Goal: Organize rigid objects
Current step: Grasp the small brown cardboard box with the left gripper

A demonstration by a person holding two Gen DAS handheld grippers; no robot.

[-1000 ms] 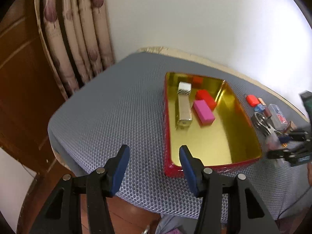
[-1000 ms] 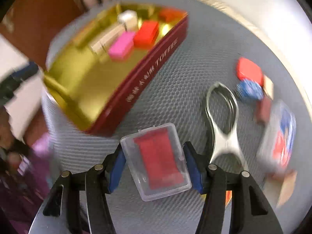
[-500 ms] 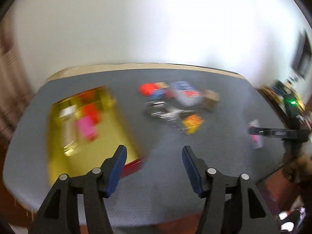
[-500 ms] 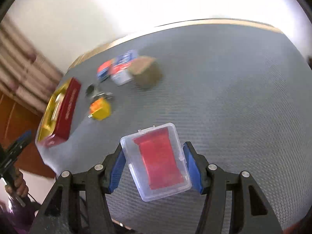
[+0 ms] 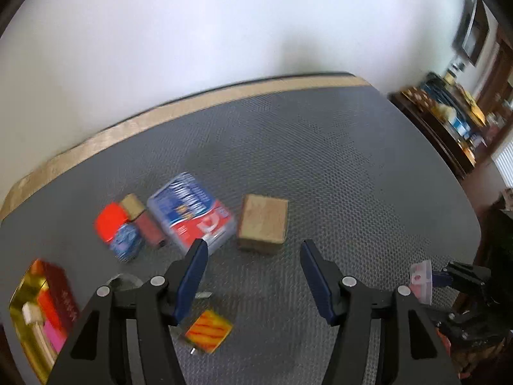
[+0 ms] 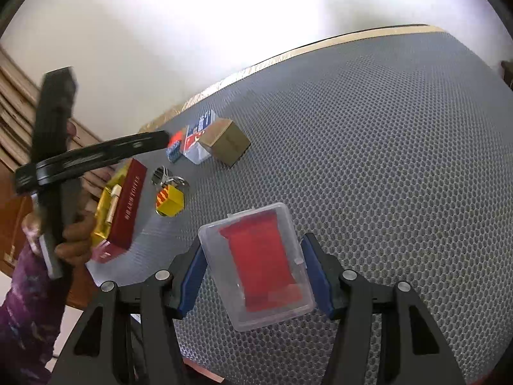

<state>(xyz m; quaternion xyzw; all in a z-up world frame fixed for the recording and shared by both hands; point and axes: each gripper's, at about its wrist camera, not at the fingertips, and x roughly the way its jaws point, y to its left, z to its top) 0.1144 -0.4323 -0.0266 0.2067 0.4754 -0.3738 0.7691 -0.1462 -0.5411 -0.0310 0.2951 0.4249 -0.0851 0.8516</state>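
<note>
On grey honeycomb-mesh tabletop (image 5: 336, 166), w/ a tan strip (image 5: 192, 102) along the far edge against a plain white wall (image 5: 224, 25), most of the clutter sits left of centre. Right gripper (image 6: 253, 268) is clamped on a clear plastic case (image 6: 256, 266) w/ a red insert, both blue pads pressing its long sides, case held above the mesh. Left gripper (image 5: 253, 276) hangs over the mesh w/ jaws apart & nothing between them; they have just been widening. Ahead of it: brown cardboard box (image 5: 264, 223), just beside it a blue-red-white pack (image 5: 192, 211), then a cluster of small blocks, red (image 5: 110, 219), blue (image 5: 126, 240), maroon, tan, touching or nearly so. Yellow-orange block (image 5: 208, 327) lies near the left fingers. Red tin (image 6: 128, 199) w/ gold inside sits at the table's left edge, holding pink, red & pale pieces. Room: dark wooden cabinet (image 5: 449, 125) crowded w/ items at far right; wood panelling (image 6: 12, 96) at left in right-wrist view. A hand (image 6: 75, 237) in a purple patterned sleeve grips the left tool's handle.
</note>
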